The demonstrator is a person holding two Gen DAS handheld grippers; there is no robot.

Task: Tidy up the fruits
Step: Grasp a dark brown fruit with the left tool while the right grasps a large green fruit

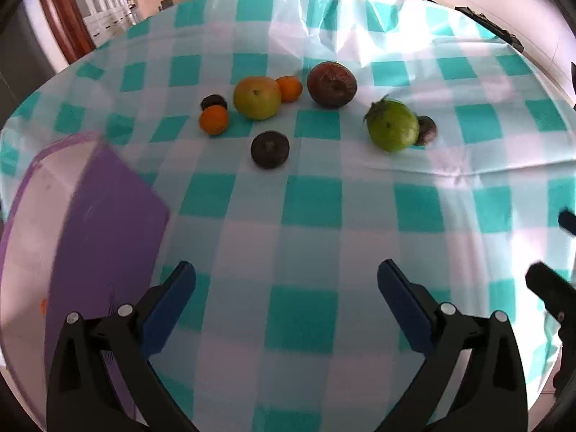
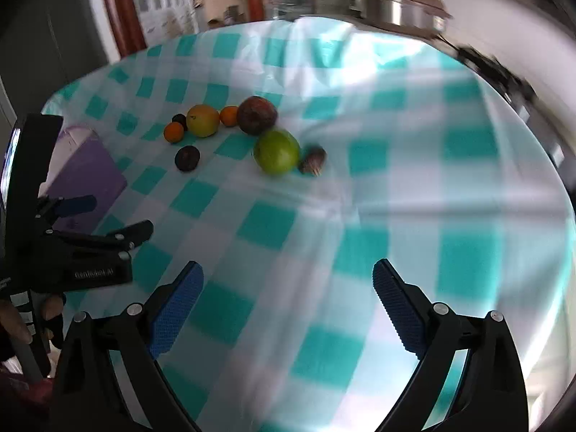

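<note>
Ahead, at twelve o'clock on the teal-checked tablecloth (image 1: 309, 201), round fruits (image 1: 257, 97) are clustered; a purple board (image 1: 104, 216) lies at nine. Left gripper (image 1: 286, 280) and right gripper (image 2: 288, 280) are held spread, nothing grasped.

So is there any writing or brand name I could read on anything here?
Only one: pale lettering on the black body of the left gripper, seen from the right wrist camera, too blurred to read with certainty.
The fruits and the checked tablecloth show no text.
</note>
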